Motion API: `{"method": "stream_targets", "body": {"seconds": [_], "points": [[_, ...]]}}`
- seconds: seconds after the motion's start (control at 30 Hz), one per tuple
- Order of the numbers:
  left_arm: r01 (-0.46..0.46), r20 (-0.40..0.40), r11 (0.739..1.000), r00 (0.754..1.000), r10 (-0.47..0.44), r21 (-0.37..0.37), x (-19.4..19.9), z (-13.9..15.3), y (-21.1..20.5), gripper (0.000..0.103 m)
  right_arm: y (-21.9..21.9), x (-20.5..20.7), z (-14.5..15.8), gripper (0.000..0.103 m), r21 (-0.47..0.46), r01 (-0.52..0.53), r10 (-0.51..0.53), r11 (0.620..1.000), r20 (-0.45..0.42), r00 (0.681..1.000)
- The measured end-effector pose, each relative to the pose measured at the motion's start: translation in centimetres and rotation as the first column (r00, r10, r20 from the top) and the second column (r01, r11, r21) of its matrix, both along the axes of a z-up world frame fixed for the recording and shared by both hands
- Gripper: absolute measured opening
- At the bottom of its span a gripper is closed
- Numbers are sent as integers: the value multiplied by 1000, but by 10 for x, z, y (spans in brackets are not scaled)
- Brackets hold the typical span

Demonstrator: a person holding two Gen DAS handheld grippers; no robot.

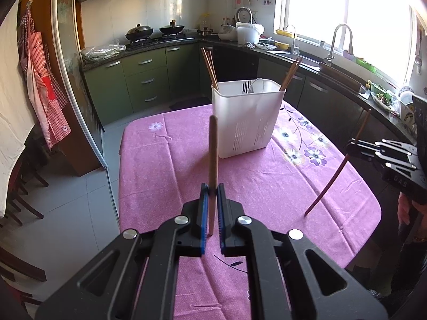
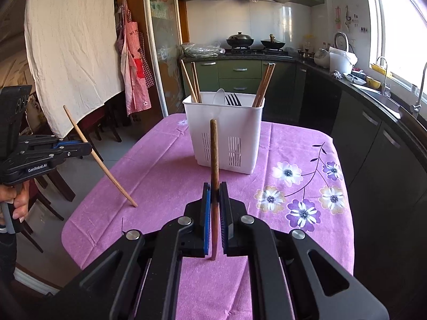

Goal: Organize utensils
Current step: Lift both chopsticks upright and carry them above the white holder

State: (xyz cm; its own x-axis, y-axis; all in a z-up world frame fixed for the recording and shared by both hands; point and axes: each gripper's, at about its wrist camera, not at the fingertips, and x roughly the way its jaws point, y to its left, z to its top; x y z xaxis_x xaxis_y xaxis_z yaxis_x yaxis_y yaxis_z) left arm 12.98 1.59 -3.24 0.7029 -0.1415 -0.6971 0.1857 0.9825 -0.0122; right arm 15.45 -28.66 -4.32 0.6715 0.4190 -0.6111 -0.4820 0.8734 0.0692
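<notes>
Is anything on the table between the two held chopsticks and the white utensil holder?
Nothing visible. Only bare pink tablecloth lies between each held chopstick and the white utensil holder. Other chopsticks, a fork and a spoon already stand inside it.

Each hand-held gripper is a matte black plastic frame with triangular cut-outs in its two arms and round silver screw heads at the pivots. The left hand-held gripper [image 1: 213, 190] has blue ribbed pads inside its fingers [image 1: 204, 202], as does the right hand-held gripper [image 2: 215, 190]. Seen from the side, the left one's body bears white "GenRobot.AI" lettering above a grey grip.
</notes>
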Motion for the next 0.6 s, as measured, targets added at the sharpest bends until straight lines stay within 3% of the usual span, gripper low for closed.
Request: {"method": "stream_targets", "body": {"seconds": [0.13, 0.4, 0.6], "points": [[13, 15, 1000, 1000, -12, -8, 9, 20, -1, 7, -4, 0, -2, 7, 13, 3, -3, 1000, -2, 1000], [62, 117, 998, 991, -61, -7, 57, 104, -25, 7, -12, -2, -3, 7, 45, -4, 4, 999, -4, 1000], [83, 186, 997, 979, -82, 2, 96, 150, -51, 7, -20, 1, -4, 7, 65, -6, 6, 998, -12, 1000]]}}
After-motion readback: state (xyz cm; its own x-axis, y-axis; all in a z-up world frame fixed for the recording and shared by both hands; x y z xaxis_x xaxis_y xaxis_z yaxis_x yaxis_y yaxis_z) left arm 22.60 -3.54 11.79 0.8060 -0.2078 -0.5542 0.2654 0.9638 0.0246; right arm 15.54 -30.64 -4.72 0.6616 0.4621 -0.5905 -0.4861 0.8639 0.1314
